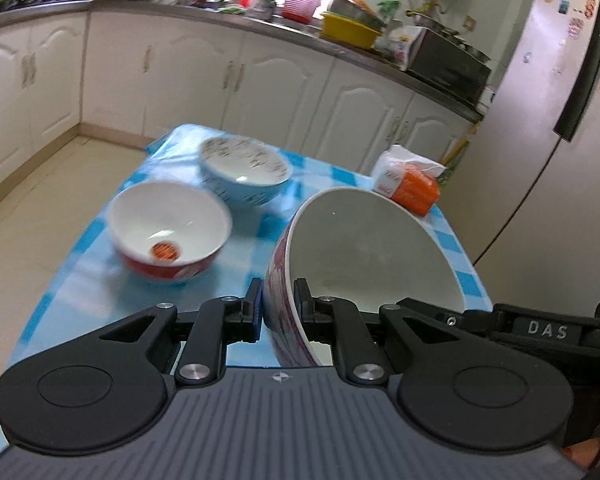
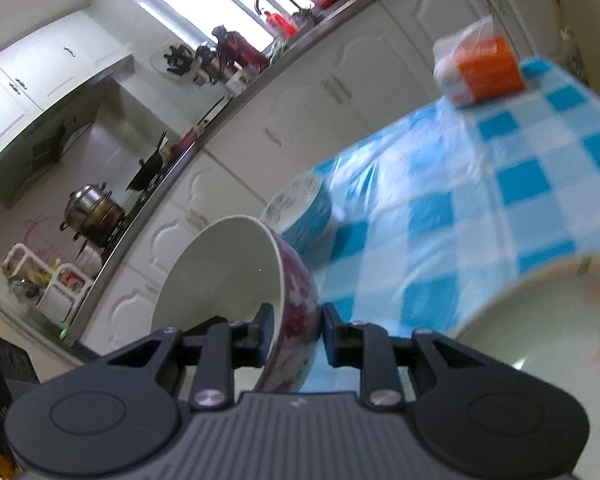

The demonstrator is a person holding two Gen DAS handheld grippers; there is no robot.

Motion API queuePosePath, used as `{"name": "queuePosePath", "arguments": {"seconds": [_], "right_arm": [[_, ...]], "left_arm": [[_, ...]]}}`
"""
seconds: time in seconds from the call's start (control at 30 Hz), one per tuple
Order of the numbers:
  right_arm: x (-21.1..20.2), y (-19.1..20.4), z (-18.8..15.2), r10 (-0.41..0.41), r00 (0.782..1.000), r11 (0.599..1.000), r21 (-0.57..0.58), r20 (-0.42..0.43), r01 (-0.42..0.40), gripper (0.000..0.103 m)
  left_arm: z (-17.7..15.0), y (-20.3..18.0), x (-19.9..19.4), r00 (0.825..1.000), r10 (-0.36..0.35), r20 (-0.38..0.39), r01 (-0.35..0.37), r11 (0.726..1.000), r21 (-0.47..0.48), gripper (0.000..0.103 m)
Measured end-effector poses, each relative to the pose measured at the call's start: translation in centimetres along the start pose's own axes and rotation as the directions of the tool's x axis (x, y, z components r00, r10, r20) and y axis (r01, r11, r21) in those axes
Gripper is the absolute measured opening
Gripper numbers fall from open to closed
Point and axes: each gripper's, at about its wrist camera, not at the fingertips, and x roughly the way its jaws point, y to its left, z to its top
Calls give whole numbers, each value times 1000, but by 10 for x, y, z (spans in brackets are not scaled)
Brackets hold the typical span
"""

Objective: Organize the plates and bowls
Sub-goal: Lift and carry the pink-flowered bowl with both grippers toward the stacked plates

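A large bowl (image 1: 372,248), pink-flowered outside and white inside, hangs tilted above the blue checked table (image 1: 80,264). My left gripper (image 1: 278,286) is shut on its left wall. In the right wrist view my right gripper (image 2: 297,312) is shut on the right wall of the same flowered bowl (image 2: 220,272). The right gripper's black housing (image 1: 540,328) shows beside the bowl's right rim. On the table stand a red bowl (image 1: 168,228), white inside, and behind it a blue patterned bowl (image 1: 246,172), which also shows in the right wrist view (image 2: 300,208).
An orange and white tissue pack (image 1: 412,184) lies at the table's far right corner. A wide pale dish (image 2: 540,320) fills the right wrist view's lower right. White cabinets (image 1: 260,80) and a crowded counter run behind the table. A fridge (image 1: 540,100) stands to the right.
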Motion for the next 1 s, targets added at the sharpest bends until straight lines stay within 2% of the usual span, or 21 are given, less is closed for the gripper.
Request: {"name": "queuePosePath", "arguments": {"seconds": [0.27, 0.37, 0.9, 1.0], "right_arm": [[19, 5, -46, -14, 998, 998, 53, -65, 17, 25], [22, 5, -57, -28, 997, 998, 53, -77, 32, 25], [38, 14, -74, -107, 990, 994, -8, -96, 107, 26], [39, 15, -76, -116, 989, 993, -26, -92, 114, 28]], "left_arm": [[-33, 19, -13, 1000, 29, -11, -30, 998, -63, 13], [-33, 26, -9, 999, 31, -25, -33, 995, -89, 13], [-45, 49, 2, 994, 19, -107, -38, 983, -180, 13], [-46, 50, 0, 995, 12, -103, -31, 982, -185, 13]]}}
